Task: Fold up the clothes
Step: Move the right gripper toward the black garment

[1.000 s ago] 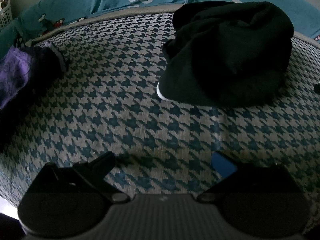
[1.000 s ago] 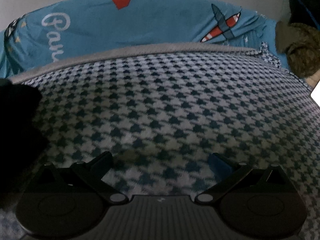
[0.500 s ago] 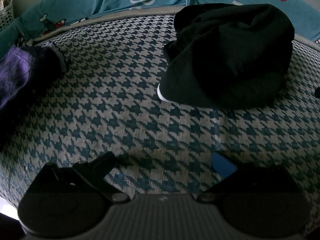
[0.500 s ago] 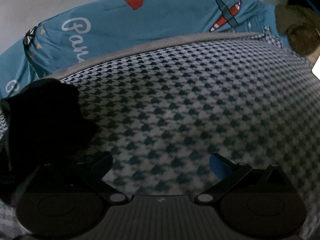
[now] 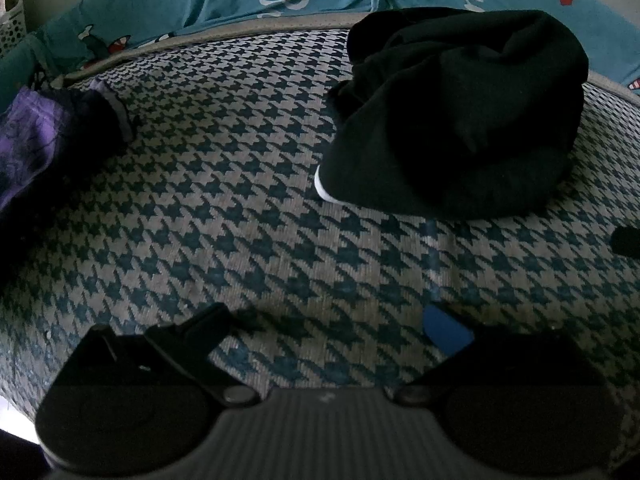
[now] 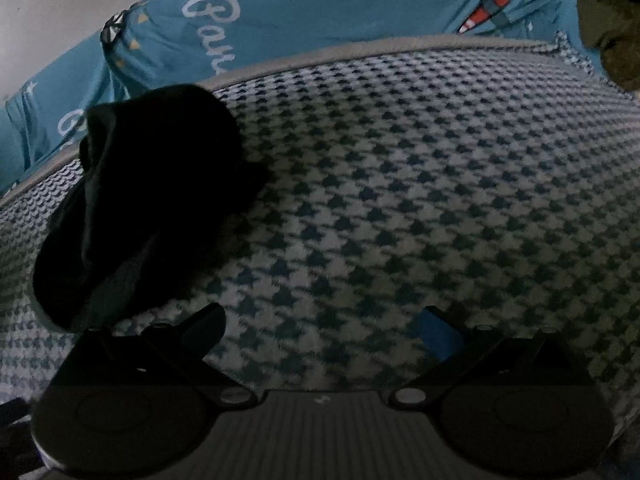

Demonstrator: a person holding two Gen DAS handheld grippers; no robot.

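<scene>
Jaws spread wide on both the left gripper and the right gripper, holding nothing, hovering over the houndstooth blanket. Ahead and right of the left gripper, a crumpled black garment heaped on the blanket, a white edge showing at its near corner. Same black garment just ahead-left of the right gripper. At far left, a purple garment. Beyond, teal printed bedding.

white script "pau" on teal sheet
</scene>
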